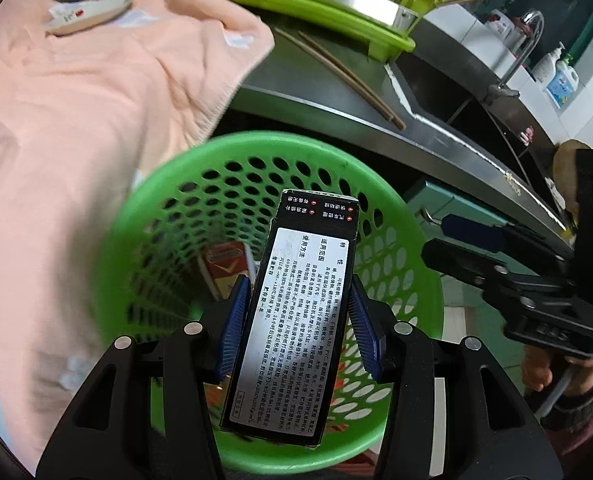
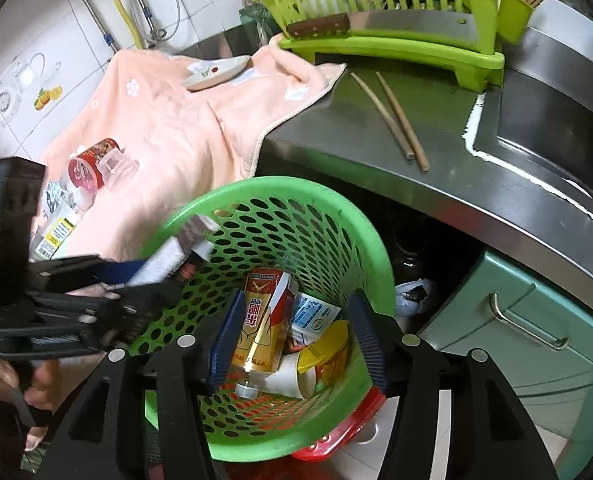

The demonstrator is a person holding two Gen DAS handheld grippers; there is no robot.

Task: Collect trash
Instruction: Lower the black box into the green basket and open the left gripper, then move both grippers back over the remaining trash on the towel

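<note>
Holding the box lengthwise between the left gripper pads, you are hovering over the bin at frame centre, so the drop is in hand: next you are needing only to spread those jaws. Your right gripper is pointing steeply down into the bin, jaws parted and empty above the carton and cup.

In the right wrist view the basket stands at centre, below the surface's edge. At 11 o'clock a towel lies on the surface, carrying a dish and a cup. Chopsticks lie at 1 o'clock, a rack behind them. A carton lies inside the basket.
</note>
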